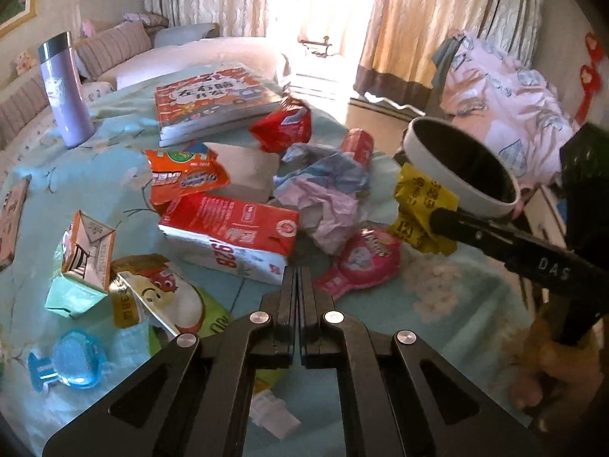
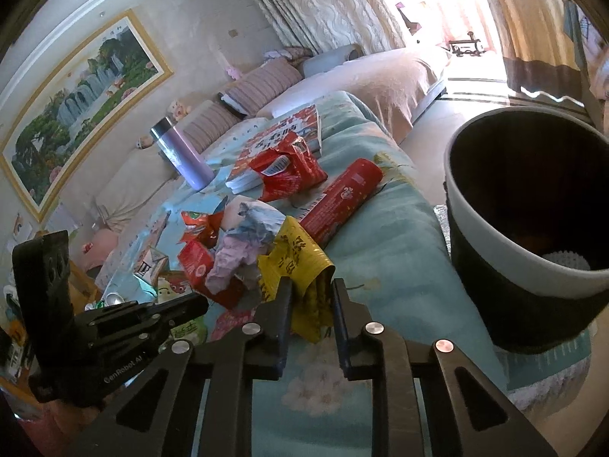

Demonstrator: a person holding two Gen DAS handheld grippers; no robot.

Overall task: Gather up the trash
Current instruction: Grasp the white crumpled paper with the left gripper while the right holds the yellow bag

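Note:
My right gripper (image 2: 310, 299) is shut on a crumpled yellow wrapper (image 2: 293, 255); in the left wrist view its tip (image 1: 437, 221) sits on that same wrapper (image 1: 422, 194). A white-rimmed bin with a black liner (image 2: 525, 228) (image 1: 460, 167) stands just right of it, past the table edge. My left gripper (image 1: 298, 272) is shut with nothing visible between its fingers, its tips at the near edge of a red-and-white carton (image 1: 228, 236) beside a pink wrapper (image 1: 361, 262). Crumpled paper (image 1: 323, 198), an orange wrapper (image 1: 186, 179), a red wrapper (image 1: 281, 129) and a red tube (image 2: 342, 194) lie beyond.
On the table's teal cloth (image 1: 437, 304) stand a purple flask (image 1: 64, 91) and a stack of books (image 1: 213, 99) at the back. A small tea carton (image 1: 87, 251), a snack bag (image 1: 163, 293) and a blue clip (image 1: 72, 365) lie at the left. A hand (image 1: 552, 373) holds the right gripper.

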